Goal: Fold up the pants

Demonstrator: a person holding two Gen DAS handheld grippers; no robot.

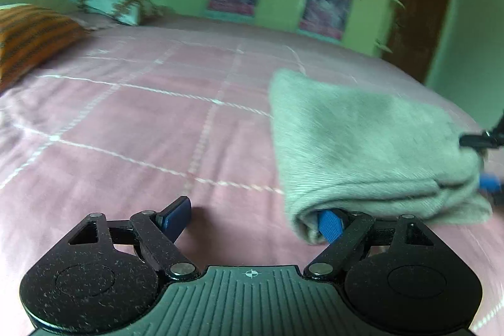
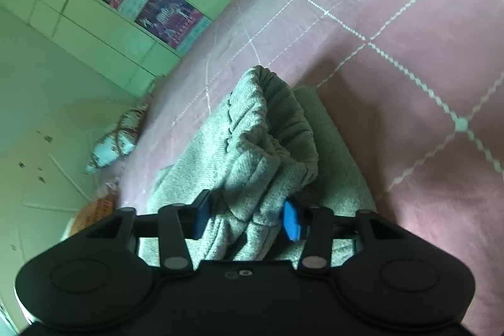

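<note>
Right tongs (image 2: 247, 218) clamped on bunched waistband of grey pants (image 2: 252, 147). Left tongs (image 1: 252, 219) spread apart, right finger tucked in near fold. Pants folded on pink bed (image 1: 141, 131), right side. Soft, limp, light; grip thick folded edges.

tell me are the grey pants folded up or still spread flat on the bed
Folded: the grey pants lie as a compact layered bundle on the pink bedspread, waistband bunched between the right gripper fingers.
</note>
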